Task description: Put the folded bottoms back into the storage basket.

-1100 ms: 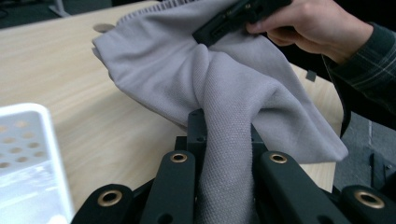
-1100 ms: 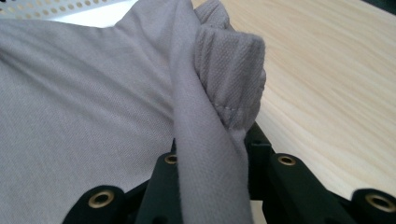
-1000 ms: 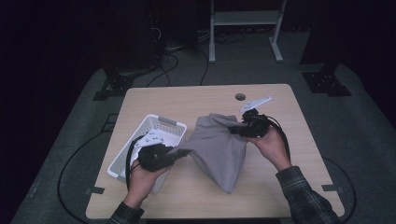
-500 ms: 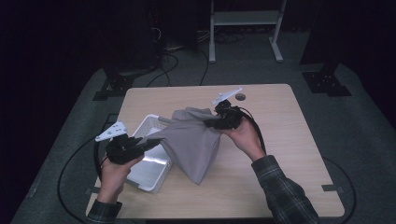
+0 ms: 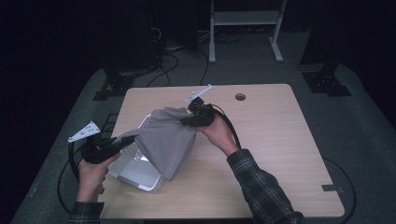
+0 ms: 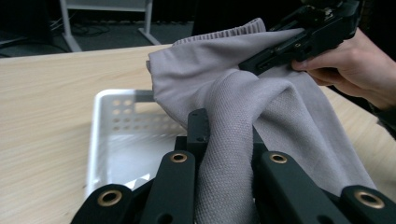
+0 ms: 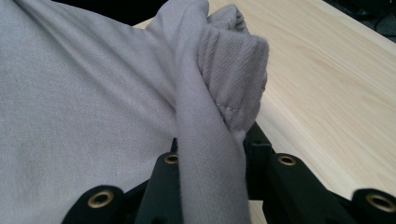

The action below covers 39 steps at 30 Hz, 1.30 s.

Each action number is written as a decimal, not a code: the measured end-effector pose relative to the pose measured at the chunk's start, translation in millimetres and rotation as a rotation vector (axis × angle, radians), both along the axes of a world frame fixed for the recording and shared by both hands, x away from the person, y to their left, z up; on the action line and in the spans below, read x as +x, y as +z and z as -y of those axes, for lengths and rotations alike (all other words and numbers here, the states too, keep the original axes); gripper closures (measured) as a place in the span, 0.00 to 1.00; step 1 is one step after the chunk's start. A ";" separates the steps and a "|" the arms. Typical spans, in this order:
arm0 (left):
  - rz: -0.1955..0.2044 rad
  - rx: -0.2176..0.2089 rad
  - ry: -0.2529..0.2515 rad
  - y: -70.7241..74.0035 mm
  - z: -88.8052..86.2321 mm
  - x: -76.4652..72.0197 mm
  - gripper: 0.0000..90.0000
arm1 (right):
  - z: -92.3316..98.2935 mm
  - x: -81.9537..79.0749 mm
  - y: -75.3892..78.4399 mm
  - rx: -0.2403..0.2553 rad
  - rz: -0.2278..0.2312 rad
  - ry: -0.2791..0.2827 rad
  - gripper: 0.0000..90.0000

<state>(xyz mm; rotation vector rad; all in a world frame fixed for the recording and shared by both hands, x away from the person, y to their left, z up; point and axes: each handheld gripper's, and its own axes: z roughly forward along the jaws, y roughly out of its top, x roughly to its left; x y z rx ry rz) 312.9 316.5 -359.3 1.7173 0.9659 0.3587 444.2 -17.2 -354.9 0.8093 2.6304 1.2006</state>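
The grey garment (image 5: 166, 140) hangs stretched between the two tools above the wooden counter (image 5: 280, 140). In the high view its long axis runs from the near left edge of the counter toward the far middle, rising to the far end, and loose cloth sags from that line down over the white basket (image 5: 135, 170).

The left hand-held gripper (image 5: 122, 141) is clamped on a bunched fold at the garment's near left end; in the left gripper view the knit cloth is pinched between its black jaws. The right hand-held gripper (image 5: 187, 120) is closed on the far end, where a ribbed hem (image 7: 233, 65) bulges above its jaws.

The basket, with perforated walls, sits at the counter's near left corner. The cloth drapes over its right rim; whether the cloth reaches the pale floor inside cannot be told.
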 end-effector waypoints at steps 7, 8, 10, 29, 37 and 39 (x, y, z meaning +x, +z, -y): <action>-0.032 0.021 0.045 -12.2 -20.5 3.7 0.89 | -23.6 5.2 -11.2 -0.002 -0.016 0.018 0.84; -0.034 0.030 0.056 -14.1 -23.3 3.9 0.89 | -27.0 5.2 -12.7 -0.004 -0.017 0.018 0.84; -0.037 0.044 0.069 -16.5 -26.7 4.1 0.89 | -33.3 5.5 -15.8 -0.006 -0.021 0.021 0.84; -0.102 0.163 0.042 -47.4 -30.3 15.1 0.82 | -54.4 11.8 -47.1 -0.025 -0.058 0.024 0.82; -0.116 0.169 0.030 -50.7 -29.2 16.4 0.73 | -61.3 10.4 -53.7 -0.036 -0.070 0.031 0.76; -0.109 0.166 0.029 -50.1 -30.0 16.6 0.72 | -62.8 9.9 -54.9 -0.036 -0.076 0.031 0.73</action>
